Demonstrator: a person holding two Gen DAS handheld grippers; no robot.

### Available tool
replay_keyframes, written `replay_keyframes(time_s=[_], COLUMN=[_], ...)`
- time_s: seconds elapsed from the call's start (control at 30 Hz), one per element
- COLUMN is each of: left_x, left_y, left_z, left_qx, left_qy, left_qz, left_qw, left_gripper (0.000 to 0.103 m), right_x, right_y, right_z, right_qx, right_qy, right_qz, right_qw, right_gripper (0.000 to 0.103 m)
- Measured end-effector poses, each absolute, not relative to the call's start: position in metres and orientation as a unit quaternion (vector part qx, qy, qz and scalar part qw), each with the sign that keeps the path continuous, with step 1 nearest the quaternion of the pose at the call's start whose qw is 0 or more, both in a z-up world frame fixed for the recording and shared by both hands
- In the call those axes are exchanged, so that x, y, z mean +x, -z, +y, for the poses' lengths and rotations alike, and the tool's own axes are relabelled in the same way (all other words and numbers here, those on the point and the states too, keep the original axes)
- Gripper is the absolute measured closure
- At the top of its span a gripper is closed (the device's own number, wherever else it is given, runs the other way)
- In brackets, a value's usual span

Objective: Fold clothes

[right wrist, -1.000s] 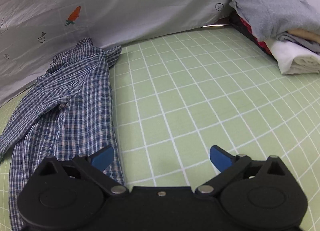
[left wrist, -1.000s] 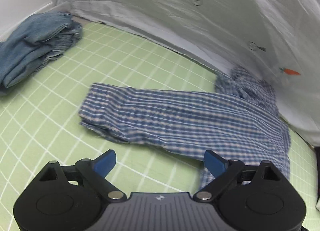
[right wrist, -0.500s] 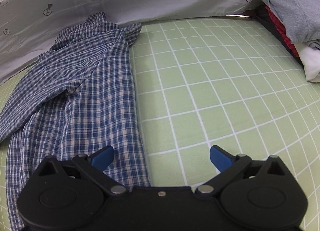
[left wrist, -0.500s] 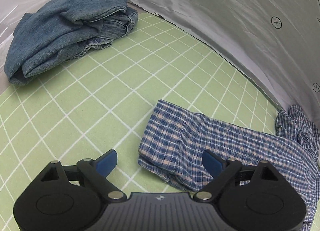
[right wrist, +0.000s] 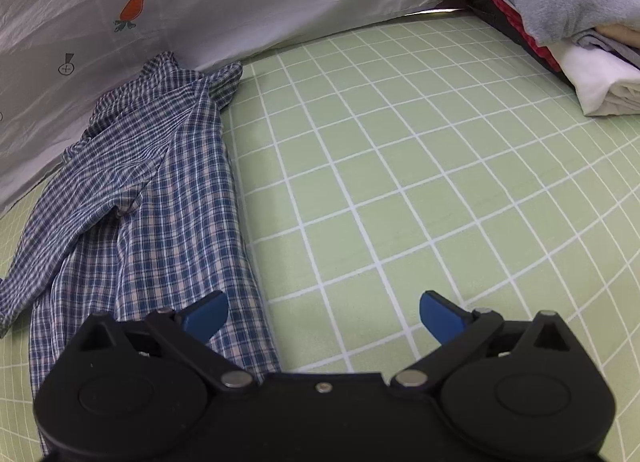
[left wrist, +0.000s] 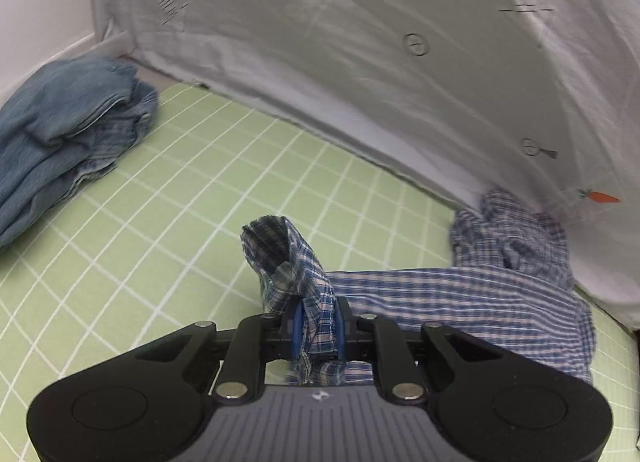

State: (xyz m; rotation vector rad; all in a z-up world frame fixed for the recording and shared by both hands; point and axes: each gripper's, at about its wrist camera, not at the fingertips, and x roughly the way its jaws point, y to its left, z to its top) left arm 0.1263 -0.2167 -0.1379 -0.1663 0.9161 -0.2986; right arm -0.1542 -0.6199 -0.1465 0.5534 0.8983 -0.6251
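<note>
Blue-and-white check cotton, thin and limp: the plaid shirt (left wrist: 460, 302) lies long and narrow across the green grid mat (left wrist: 200, 201), its crumpled collar end bunched against the hanging white sheet (left wrist: 320, 41). One sleeve end is drawn up off the mat into a soft peak, pinched between the blue pads of the left gripper (left wrist: 316, 328), whose jaws have just been closing onto the cloth; the cuff flops over above the grip, as light woven fabric will. The hold at the sleeve end suggests the sleeve is to be carried over the body as a fold.

Right gripper (right wrist: 323, 312): fingers spread wide, empty, hovering over the shirt's right edge and bare mat, probably placed to take a second hold.

Further out: folded blue denim jeans (left wrist: 60, 133), heavy and thick-seamed, at the mat's far left; a stack of folded clothes (right wrist: 568, 21), grey, red and white, at the far right. The sheet bears a printed carrot (right wrist: 134, 5).
</note>
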Motion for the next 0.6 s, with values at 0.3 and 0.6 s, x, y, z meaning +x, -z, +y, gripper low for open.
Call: replay_keyframes(time_s=[0.3, 0.6], left_x=[0.046, -0.014], left_y=[0.11, 0.136], left_z=[-0.316, -0.344], left_qx=[-0.028, 0.053], left_qy=[0.322, 0.372], left_qz=[0.441, 0.492], left_qw=[0.838, 0.786], left_gripper=[0.087, 0.036], right_x=[-0.186, -0.199], right_y=[0.147, 0.149], right_z=[-0.626, -0.633], right_qx=[0.305, 0.328], right_qy=[0.307, 0.308], right_qz=[0.384, 0.357], right_qw=[0.816, 0.819], right_gripper=[0.0, 0.0])
